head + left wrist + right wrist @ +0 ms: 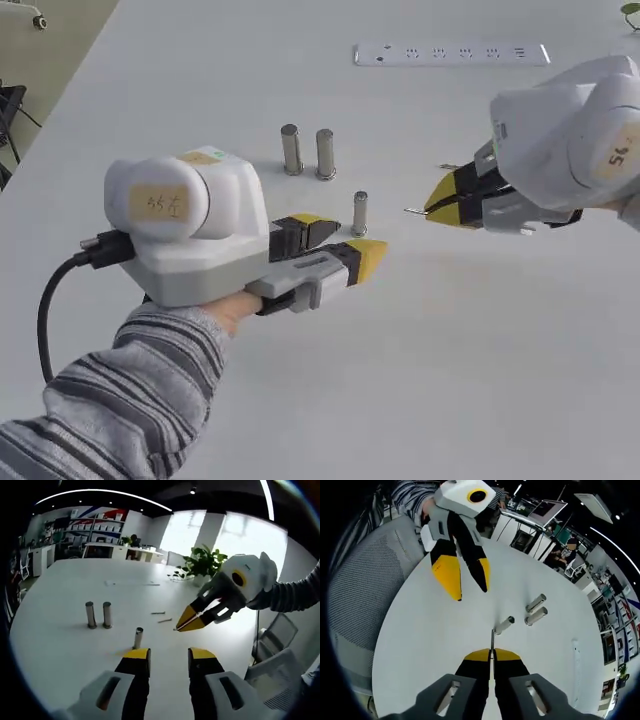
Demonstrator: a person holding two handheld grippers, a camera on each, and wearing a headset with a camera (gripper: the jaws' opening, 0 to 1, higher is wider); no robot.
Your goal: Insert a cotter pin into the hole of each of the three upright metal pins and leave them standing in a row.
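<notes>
Three metal pins stand upright on the white table: two side by side (291,148) (325,153) and a shorter-looking one (360,212) nearer to me. My right gripper (433,211) is shut on a thin cotter pin (413,211) whose tip points at the near pin from a short gap to its right. In the right gripper view the cotter pin (492,639) sticks out from the shut jaws toward the near pin (504,625). My left gripper (343,240) hovers open just left of and in front of that pin (138,638), holding nothing.
Two loose cotter pins (158,613) (165,620) lie on the table beyond the near pin. A white power strip (452,54) lies at the far edge. A grey mesh chair (360,595) stands by the table; a potted plant (202,562) is at the far end.
</notes>
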